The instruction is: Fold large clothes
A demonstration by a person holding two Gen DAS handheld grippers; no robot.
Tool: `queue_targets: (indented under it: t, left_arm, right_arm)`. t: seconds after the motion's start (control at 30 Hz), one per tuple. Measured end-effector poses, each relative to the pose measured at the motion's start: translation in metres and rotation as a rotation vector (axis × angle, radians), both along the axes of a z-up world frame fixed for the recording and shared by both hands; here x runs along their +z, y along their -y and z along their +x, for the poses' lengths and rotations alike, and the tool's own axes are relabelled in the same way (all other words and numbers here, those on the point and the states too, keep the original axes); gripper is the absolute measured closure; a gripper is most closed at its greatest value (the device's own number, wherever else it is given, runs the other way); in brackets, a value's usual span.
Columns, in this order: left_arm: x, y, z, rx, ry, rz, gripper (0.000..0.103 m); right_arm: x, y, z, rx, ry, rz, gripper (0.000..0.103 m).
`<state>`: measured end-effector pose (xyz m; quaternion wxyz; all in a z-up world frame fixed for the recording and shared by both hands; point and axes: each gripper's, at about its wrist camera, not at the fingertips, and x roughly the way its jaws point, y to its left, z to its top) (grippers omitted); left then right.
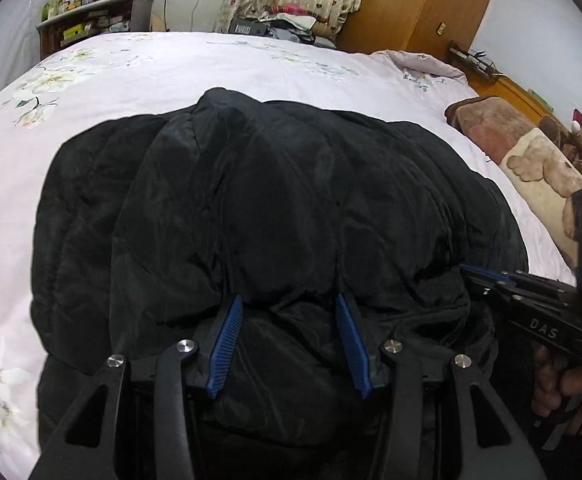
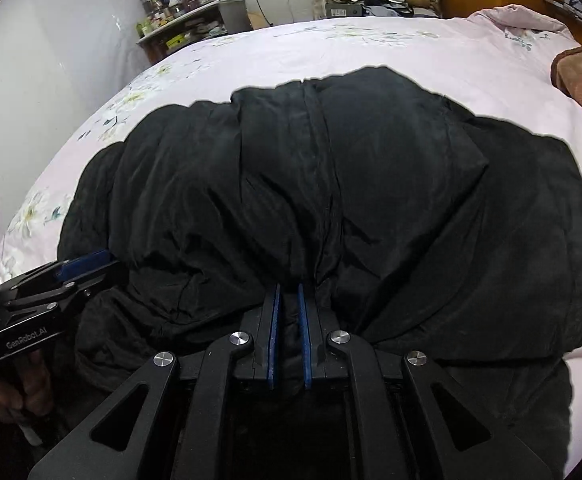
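A large black padded jacket [image 1: 283,208] lies bunched on a bed with a pale pink floral cover [image 1: 171,68]; it fills the right wrist view too [image 2: 331,184]. My left gripper [image 1: 289,302] is at the jacket's near edge with its blue pads spread apart and fabric bulging between them. My right gripper [image 2: 289,292] has its blue pads close together, pinching a fold of the jacket's near edge. Each gripper shows in the other's view: the right one at the far right [image 1: 487,276], the left one at the far left [image 2: 87,264].
A brown bear-print blanket [image 1: 531,160] lies at the bed's right side. A wooden wardrobe [image 1: 423,4], curtains and a cluttered shelf [image 1: 95,8] stand beyond the bed. Bare bed cover [image 2: 331,48] stretches behind the jacket.
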<state>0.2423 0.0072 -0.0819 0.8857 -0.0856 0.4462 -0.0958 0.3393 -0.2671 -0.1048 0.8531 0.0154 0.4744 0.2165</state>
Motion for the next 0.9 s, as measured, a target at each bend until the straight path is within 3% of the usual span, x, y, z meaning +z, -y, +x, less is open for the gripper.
queue_targets:
  t: [0.13,0.23,0.33,0.47,0.9]
  left_arm:
    - [0.029,0.004,-0.031,-0.034,0.058,-0.027,0.054]
    - [0.023,0.014,-0.047,-0.071,0.069,-0.014,0.054]
    - [-0.01,0.02,-0.043,-0.05,-0.018,-0.002,0.054]
    - [-0.02,0.02,-0.039,-0.04,-0.02,0.009,0.054]
    - [-0.037,0.023,-0.037,-0.033,-0.004,0.054,0.053]
  right_arm:
    - [0.039,0.003,-0.026,0.015,0.064,-0.009,0.092]
    - [0.051,0.0,-0.049,0.046,0.091,0.032,0.092]
    - [0.025,-0.012,-0.054,0.069,0.042,0.015,0.092]
    - [-0.015,-0.006,-0.042,0.04,-0.043,-0.001,0.093]
    - [-0.033,-0.017,-0.026,0.032,-0.033,-0.03,0.095]
